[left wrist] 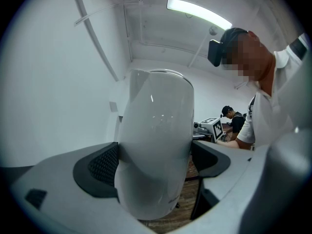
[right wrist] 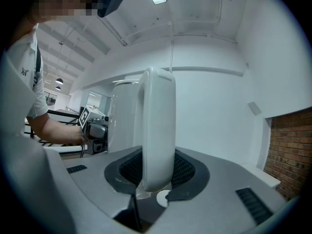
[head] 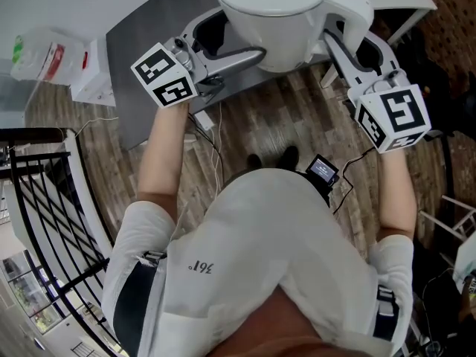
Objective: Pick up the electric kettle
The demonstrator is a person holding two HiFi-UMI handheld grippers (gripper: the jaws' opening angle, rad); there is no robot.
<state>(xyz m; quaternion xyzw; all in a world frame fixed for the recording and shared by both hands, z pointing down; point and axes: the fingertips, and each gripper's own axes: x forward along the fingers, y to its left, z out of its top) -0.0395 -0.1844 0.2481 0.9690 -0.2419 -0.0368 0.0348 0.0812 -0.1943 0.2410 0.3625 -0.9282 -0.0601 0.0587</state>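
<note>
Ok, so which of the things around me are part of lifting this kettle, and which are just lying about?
Part of the job:
- electric kettle
- left claw, shut on the kettle
- right claw, shut on the kettle's handle

Just lying about:
- plastic bag
- black railing
- grey tabletop

Wood-plank floor (head: 253, 125), black railing (head: 37, 192), white wall (left wrist: 53, 82), ceiling strip light (left wrist: 197, 12), brick wall (right wrist: 290, 150).

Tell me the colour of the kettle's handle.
White, plain and glossy. The kettle's handle shows best in the right gripper view, standing between the jaws.
</note>
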